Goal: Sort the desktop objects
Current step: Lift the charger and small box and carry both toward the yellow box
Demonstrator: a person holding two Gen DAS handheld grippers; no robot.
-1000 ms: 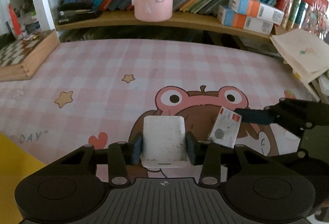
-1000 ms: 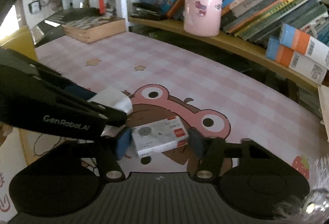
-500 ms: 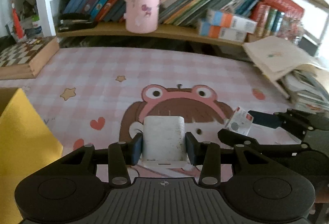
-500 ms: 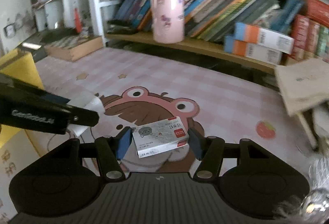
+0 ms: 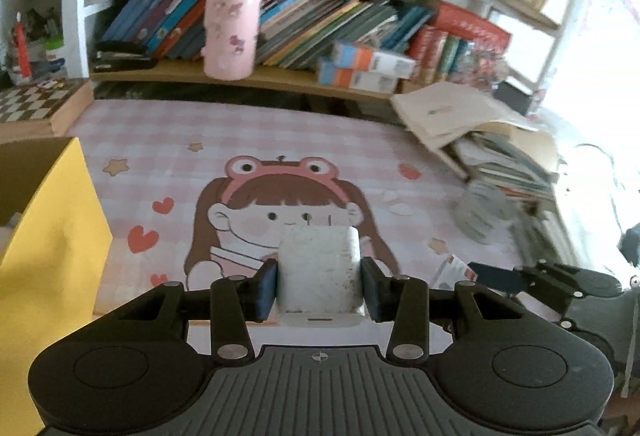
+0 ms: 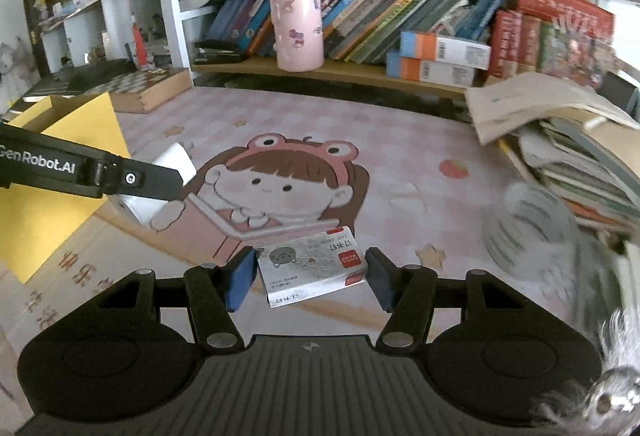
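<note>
A big pink checked desk mat (image 5: 304, 132) with a cartoon girl in a frog headband lies under both sets of fingers. Far ahead of the fingers, a long wooden shelf (image 6: 360, 70) holds a row of leaning books (image 6: 384, 16). A tall pink cup with little cartoon stickers (image 5: 233, 30) stands on that shelf, in front of the books. Out to the left of the left fingers sits an open yellow cardboard box (image 5: 52, 236). Beyond the box lies a wooden checkerboard box (image 6: 152, 88). Out to the right of the right fingers, a messy stack of paper and books (image 6: 560, 132) leans on the mat.

The left gripper (image 5: 320, 286) has its two blue-padded fingers (image 5: 267, 288) pressed on the sides of a small white plug-in charger block (image 5: 320, 276). The block sits upright between them, up off the mat.

The right gripper (image 6: 307, 278) has its blue-padded fingers (image 6: 239, 278) close on the two short ends of a small flat white box of staples with a red label and a grey cat face (image 6: 312, 268). The box is tilted a little between the fingers, held above the mat. In the left wrist view, the right gripper shows low on the right with the staple box at its tips.
</note>
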